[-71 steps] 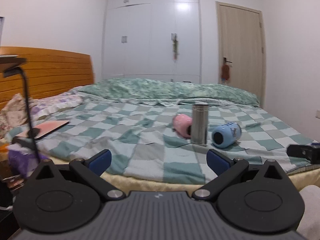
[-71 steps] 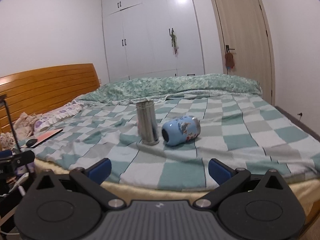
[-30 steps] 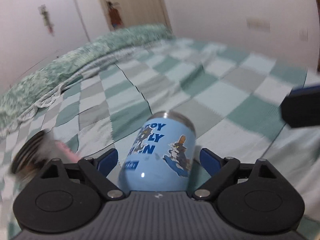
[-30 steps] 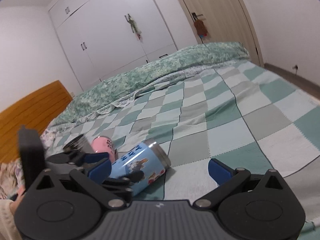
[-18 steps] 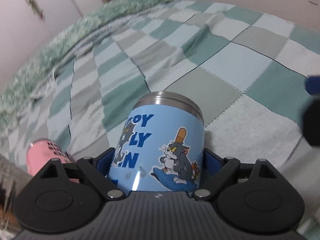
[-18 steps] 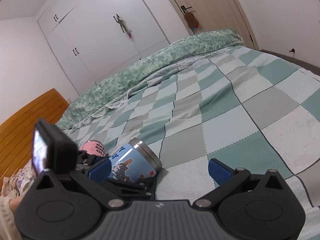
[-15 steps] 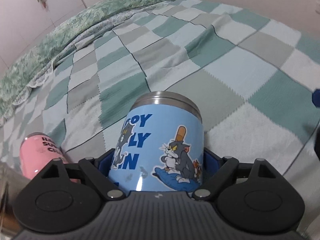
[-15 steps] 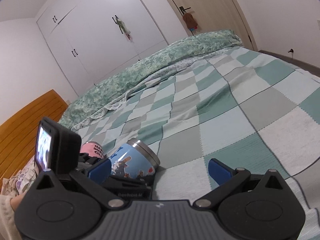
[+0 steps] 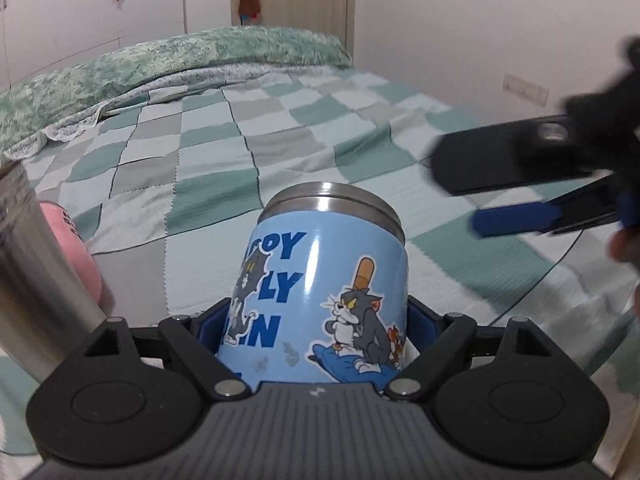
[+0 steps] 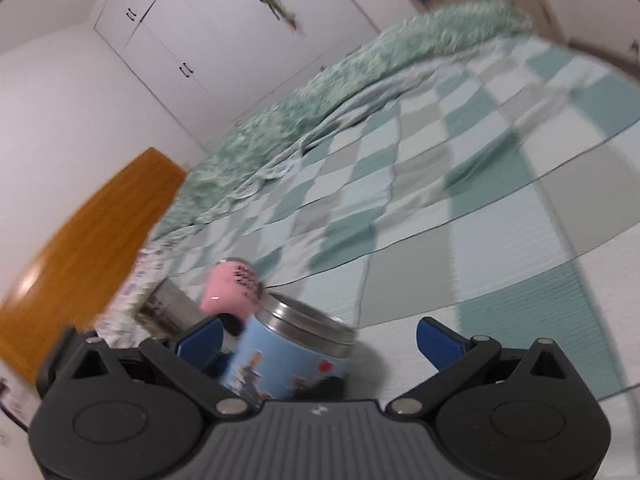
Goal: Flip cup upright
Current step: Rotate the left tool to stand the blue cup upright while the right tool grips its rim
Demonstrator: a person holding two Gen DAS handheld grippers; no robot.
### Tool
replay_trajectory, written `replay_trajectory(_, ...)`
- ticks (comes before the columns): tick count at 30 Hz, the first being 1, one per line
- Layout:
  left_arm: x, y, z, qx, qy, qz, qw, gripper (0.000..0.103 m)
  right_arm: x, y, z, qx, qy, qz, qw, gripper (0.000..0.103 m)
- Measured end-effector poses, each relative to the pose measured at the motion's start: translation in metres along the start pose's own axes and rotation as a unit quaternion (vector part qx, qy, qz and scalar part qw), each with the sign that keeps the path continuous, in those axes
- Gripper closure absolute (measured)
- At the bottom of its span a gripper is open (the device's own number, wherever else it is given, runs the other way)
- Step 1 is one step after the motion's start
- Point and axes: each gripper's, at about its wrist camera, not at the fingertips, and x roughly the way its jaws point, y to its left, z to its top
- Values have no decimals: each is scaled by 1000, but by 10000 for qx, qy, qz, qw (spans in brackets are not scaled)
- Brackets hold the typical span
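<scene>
We've got left tool [image 9: 316,324] clamped on blue cup [image 9: 320,300], rim up-ish, nrly upright; right tool [image 10: 320,336] apart. Left: set on bed [image 9: 280,128], release.

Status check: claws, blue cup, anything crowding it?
Left claw shut on blue cup, steel rim up. Right claw open, alongside. Steel tumbler and pink cup close on left.
</scene>
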Motion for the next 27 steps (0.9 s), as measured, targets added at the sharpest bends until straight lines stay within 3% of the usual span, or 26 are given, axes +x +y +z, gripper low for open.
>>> replay_trajectory(6, -2, -11, -6, 152, -272, -81, 9995, 16, 34, -2, 9, 387, 349, -37, 9986, 0)
replay_trajectory(11, -8, -13, -7, 356, -457, -49, 9983, 16, 67, -15, -2, 859, 774, 362, 9926, 1)
replay_trajectory(13, -7, -12, -9, 300, -428, -54, 9986, 16, 74, -21, -6, 1111, 707, 731, 9886, 20)
replay_trajectory(15, -6, -8, -12, 238, -428, 13, 9988, 17, 80, -25, -6, 1341, 769, 800, 9847, 20)
replay_trajectory(23, -8, 7, -8, 192, -577, 15, 9981, 16, 88, -10, -2, 1075, 573, 738, 9898, 20)
replay_trajectory(27, -3, 8, 6, 443, -854, 157, 9952, 16, 91, 6, 15, 422, 336, 440, 9976, 20)
